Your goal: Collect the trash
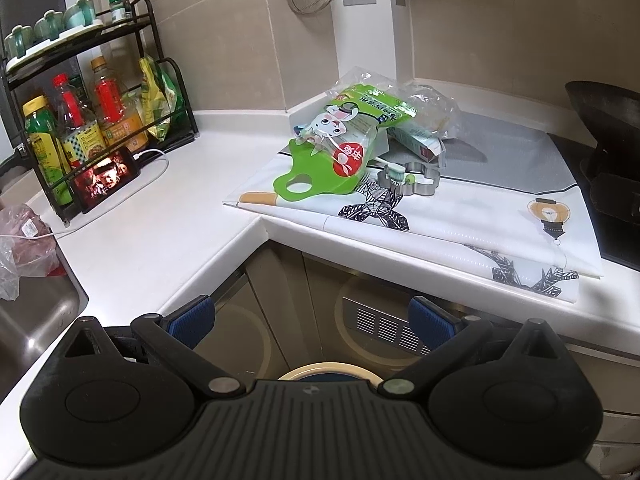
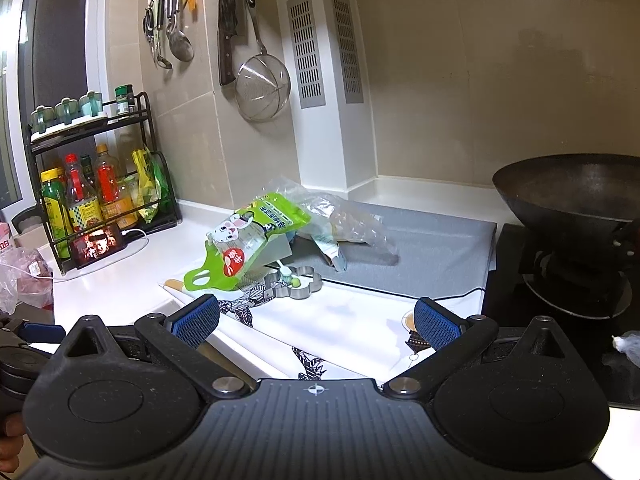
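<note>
glossy plastic green bag (image 1: 340, 148), shiny metal cookie cutter (image 1: 412, 178), smooth white counter (image 1: 168, 216), matt black wok (image 2: 572, 188).

snack bag (image 1: 340, 136) on the counter (image 1: 160, 216) mat, flower-shaped metal mould (image 1: 408, 178) before it, bottle rack (image 1: 92, 120) far left, wok (image 2: 572, 196) right

My left gripper (image 1: 312, 320) and right gripper (image 2: 316, 322) look alike: matte black ribbed housing, two rounded lobes with circular insets, triangular cut-outs, silver pivot screws. Just beyond those screws, black linkage arms end in blue textured pads (image 2: 434, 326). A small crosshair mark sits between the screws.
</note>
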The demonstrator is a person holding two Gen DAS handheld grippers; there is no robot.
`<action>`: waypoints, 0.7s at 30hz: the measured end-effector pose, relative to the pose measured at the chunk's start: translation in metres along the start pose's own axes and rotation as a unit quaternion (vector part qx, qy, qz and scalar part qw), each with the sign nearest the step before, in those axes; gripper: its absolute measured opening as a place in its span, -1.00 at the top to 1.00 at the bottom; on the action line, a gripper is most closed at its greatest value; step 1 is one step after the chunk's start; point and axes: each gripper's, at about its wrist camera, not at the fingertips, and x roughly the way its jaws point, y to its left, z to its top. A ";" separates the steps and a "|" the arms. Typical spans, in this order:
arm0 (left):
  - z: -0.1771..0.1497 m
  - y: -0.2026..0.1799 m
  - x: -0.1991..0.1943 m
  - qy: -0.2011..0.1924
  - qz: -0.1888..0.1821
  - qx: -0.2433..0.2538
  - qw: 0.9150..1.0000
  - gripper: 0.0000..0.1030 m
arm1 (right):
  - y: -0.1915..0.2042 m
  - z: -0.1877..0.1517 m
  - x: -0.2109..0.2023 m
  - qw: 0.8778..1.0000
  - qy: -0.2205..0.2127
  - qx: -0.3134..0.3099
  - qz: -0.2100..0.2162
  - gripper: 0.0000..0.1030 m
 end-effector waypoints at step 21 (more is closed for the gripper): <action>0.002 0.009 0.036 0.011 -0.013 -0.012 1.000 -0.99 | -0.017 -0.014 0.071 0.999 0.038 0.020 0.000 -1.00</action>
